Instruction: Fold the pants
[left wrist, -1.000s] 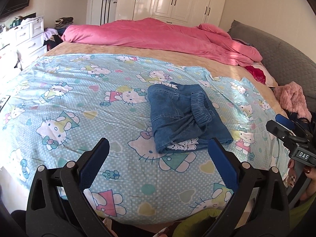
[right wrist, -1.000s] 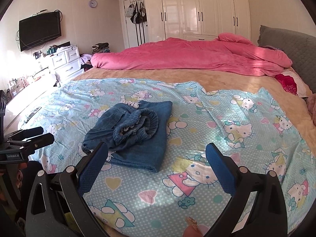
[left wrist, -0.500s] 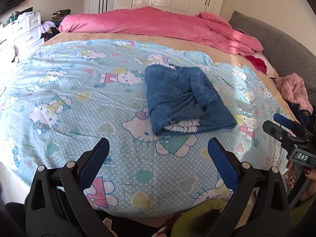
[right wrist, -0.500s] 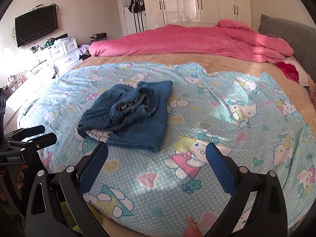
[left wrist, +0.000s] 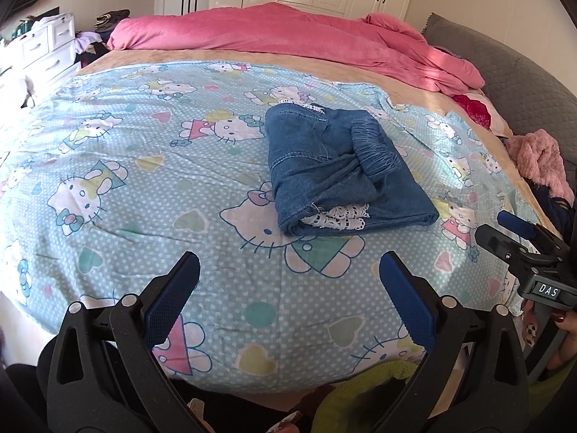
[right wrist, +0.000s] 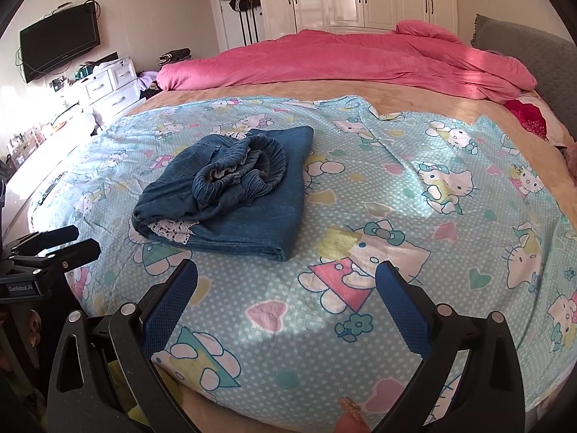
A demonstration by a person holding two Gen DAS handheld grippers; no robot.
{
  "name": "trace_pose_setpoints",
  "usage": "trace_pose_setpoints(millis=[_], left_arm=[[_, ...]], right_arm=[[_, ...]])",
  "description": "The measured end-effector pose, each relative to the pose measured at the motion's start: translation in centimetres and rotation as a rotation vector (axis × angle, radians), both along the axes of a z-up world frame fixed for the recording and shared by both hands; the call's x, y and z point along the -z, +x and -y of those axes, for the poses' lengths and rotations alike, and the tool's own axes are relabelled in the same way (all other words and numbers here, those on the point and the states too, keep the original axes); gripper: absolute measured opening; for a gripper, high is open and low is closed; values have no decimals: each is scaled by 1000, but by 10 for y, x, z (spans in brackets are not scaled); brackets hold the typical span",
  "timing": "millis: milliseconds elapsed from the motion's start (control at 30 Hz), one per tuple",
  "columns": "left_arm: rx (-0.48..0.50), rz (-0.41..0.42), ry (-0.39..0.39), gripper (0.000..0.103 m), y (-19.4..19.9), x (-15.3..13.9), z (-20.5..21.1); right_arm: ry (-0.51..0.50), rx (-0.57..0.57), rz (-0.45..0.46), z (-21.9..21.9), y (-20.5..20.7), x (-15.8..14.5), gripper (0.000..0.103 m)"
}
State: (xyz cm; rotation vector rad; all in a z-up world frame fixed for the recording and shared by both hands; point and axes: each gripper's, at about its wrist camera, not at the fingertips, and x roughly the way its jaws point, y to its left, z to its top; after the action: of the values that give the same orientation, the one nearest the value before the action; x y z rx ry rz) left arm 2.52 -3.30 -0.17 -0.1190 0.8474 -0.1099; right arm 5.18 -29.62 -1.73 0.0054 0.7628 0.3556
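Folded denim pants [left wrist: 342, 176] lie on a cartoon-print sheet [left wrist: 144, 180]. The left gripper [left wrist: 288, 281] and right gripper [right wrist: 286, 285] hover nearby, both spread wide and empty

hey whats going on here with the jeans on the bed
A person holding a gripper in each hand is folding pants. The denim pants lie folded in a compact bundle on the cartoon-cat bedsheet, white lace trim showing at the near edge. Both the left gripper and right gripper hover open, short of the bundle, touching nothing. The fold looks finished or nearly so.
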Motion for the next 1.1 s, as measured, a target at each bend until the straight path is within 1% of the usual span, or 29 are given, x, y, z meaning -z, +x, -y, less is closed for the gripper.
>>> trace_pose_setpoints(millis=[533,1100], left_arm=[[1,-9,27,94,2,0,2],[4,-9,23,94,2,-1,0]], right_arm=[[-2,3,-4,0,0,0,99],[-20,9,-8,1,3,-1,99]])
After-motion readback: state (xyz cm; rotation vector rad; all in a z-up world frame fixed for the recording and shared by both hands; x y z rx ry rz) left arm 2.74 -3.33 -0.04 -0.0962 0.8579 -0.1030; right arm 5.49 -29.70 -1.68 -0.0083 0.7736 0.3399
